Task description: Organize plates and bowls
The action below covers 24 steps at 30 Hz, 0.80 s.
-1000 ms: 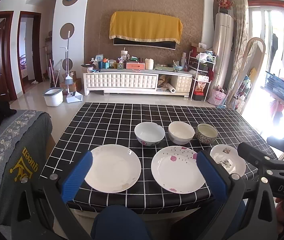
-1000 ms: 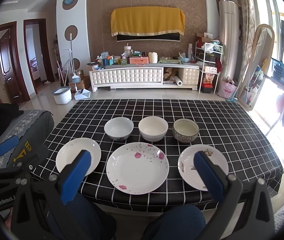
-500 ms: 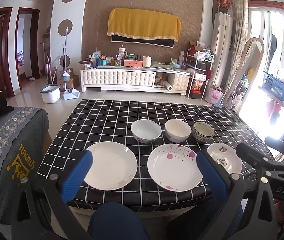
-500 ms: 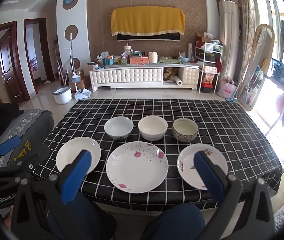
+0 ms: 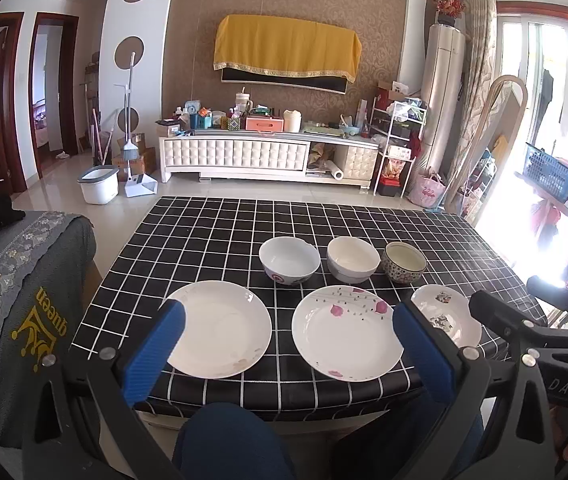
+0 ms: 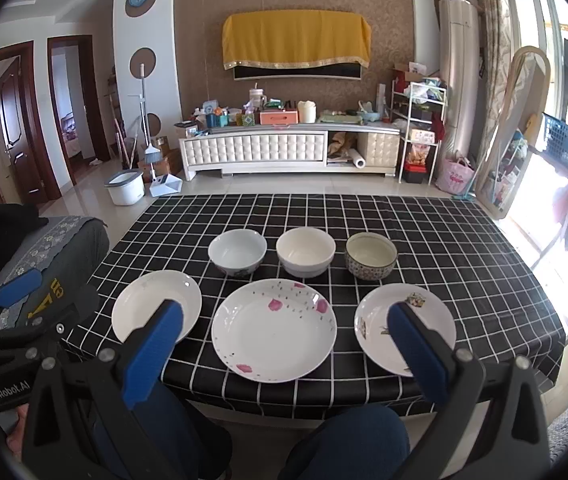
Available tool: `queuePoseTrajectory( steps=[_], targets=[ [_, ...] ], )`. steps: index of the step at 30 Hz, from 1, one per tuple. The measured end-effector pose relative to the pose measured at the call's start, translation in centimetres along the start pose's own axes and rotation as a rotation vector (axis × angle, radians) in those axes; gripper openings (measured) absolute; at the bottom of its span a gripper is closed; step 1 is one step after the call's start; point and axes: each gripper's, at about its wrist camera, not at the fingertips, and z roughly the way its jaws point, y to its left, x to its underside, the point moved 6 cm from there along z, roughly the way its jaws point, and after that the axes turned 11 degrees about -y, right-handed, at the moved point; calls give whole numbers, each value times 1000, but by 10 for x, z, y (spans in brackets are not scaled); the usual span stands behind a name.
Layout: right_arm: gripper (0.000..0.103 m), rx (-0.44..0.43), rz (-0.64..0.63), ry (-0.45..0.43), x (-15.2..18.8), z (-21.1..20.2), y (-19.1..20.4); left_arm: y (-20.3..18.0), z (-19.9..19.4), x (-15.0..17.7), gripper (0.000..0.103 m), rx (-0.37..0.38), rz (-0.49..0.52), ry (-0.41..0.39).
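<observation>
On the black checked table (image 5: pixel 211 232) lie three plates in a front row: a plain white plate (image 5: pixel 219 328) on the left, a pink-flowered plate (image 5: pixel 344 332) in the middle, a small patterned plate (image 5: pixel 448 316) on the right. Behind them stand three bowls: a white bowl (image 5: pixel 288 260), a cream bowl (image 5: pixel 352 259) and a patterned bowl (image 5: pixel 404 267). The right wrist view shows the same plates (image 6: pixel 155 304) (image 6: pixel 273 330) (image 6: pixel 404 324) and bowls (image 6: pixel 237 252) (image 6: pixel 306 251) (image 6: pixel 371 255). My left gripper (image 5: pixel 290 344) and right gripper (image 6: pixel 284 344) are both open and empty, held before the table's front edge.
A chair with a grey cover (image 5: pixel 15 292) stands left of the table. The person's knees (image 5: pixel 227 436) are under the front edge. A TV cabinet (image 5: pixel 243 156), a shelf rack (image 5: pixel 398 140) and a mirror (image 5: pixel 484 152) stand beyond the table.
The left gripper has drawn slightly back and up from the table, so the dishes sit a little higher in its view. The right gripper has barely moved.
</observation>
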Motion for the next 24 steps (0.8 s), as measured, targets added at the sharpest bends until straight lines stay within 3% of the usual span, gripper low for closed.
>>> queuePoseTrajectory(
  steps=[24],
  targets=[
    [103, -4, 8, 7, 1, -2, -2, -2, -2, 4, 103, 7, 7, 4]
  ],
)
